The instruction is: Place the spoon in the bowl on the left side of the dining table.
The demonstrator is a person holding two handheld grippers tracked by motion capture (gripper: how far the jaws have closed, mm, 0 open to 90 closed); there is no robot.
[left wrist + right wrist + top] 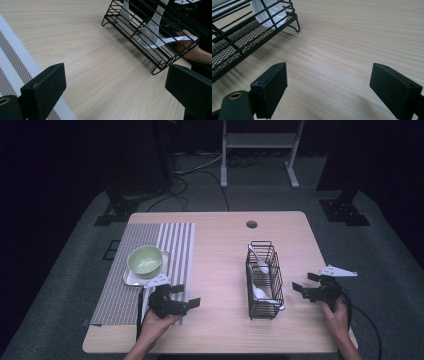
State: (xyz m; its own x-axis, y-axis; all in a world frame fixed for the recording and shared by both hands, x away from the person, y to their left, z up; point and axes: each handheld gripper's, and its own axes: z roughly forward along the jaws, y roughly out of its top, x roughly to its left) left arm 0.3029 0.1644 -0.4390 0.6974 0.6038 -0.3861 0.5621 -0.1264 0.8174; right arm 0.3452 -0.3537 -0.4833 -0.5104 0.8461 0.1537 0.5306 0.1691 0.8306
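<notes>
Two forearms reach in from the near edge. The left hand (pixel 159 320) holds the left gripper (pixel 187 296), jaws spread wide and empty, aimed rightward. The right hand (pixel 336 312) holds the right gripper (pixel 304 282), jaws likewise apart, aimed leftward.

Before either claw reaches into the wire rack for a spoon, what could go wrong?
The white spoons lean between thin bars of the wire rack, so a claw may catch a wire and drag the rack. The green bowl sits close behind the left claw; pulling that hand back might bump it.
</notes>
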